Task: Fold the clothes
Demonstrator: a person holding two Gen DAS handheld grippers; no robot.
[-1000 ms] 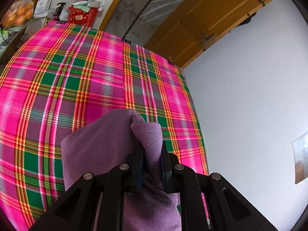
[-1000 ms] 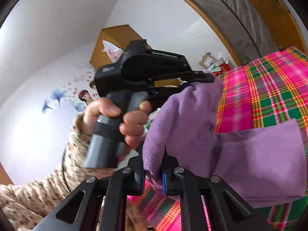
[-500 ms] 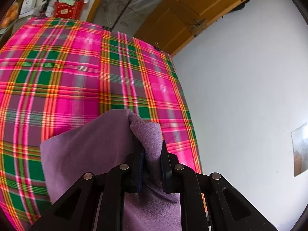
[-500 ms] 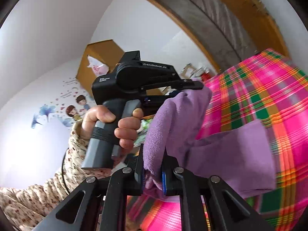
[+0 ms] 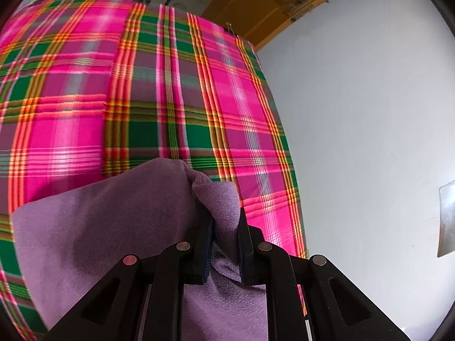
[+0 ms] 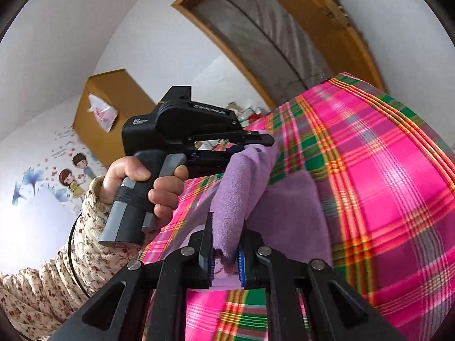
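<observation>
Both tongs nipped tight on the purple cloth: left tongs (image 5: pixel 224 224) & right tongs (image 6: pixel 226 251) each pinch a top corner, edge strung btwn them, purple cloth (image 5: pixel 99 227) hanging over the plaid bed (image 5: pixel 170 85), neither hand nearer.

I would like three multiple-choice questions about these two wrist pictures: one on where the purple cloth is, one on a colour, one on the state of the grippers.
1. Where is the purple garment?
A. inside a box
B. over the plaid sheet
C. on a hanger

2. Which colour dominates the sheet?
A. pink
B. blue
C. white

3. How are the two grippers?
A. both open
B. only one closed
C. both closed on the garment

Answers:
1 B, plaid shows all around the cloth.
2 A, pink squares with green and orange stripes.
3 C, the left gripper and right gripper each pinch purple fabric.
</observation>
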